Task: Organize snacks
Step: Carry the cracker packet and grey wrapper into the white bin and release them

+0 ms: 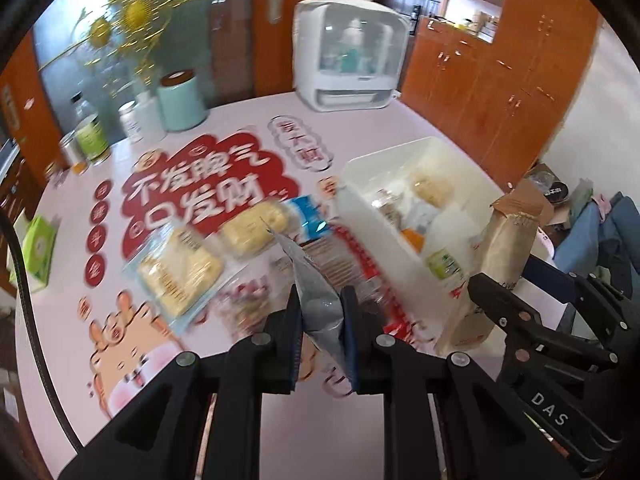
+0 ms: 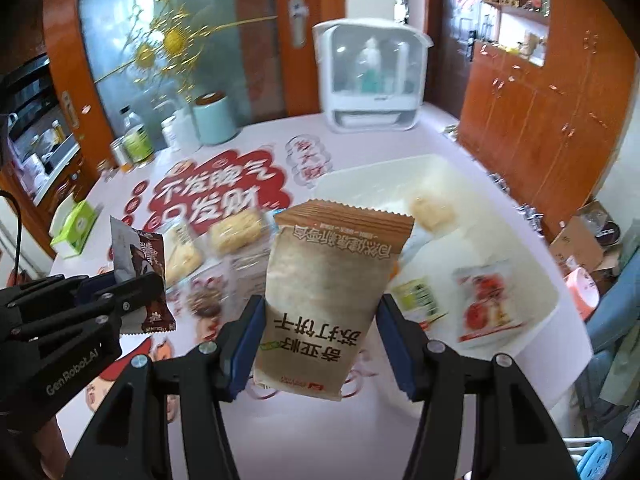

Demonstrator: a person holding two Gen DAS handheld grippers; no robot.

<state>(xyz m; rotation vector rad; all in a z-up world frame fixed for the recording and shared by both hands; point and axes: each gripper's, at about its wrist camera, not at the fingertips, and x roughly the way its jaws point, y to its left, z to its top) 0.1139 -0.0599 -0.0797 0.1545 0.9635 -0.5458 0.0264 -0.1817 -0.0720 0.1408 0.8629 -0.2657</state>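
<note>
Setting: home dining room or kitchen area. Evidence, placed relative to the pink table [image 2: 280,432]: orange-brown wooden cabinets [image 2: 532,128] with open shelves beyond its right side; white countertop appliance [image 2: 372,80] at its far edge; jars and bottles [image 2: 138,140] far left; frosted glass door [image 2: 192,40] behind.

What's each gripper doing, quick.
Left gripper: shut on a grey snack packet.
Right gripper: shut on a tan cracker bag.
</note>
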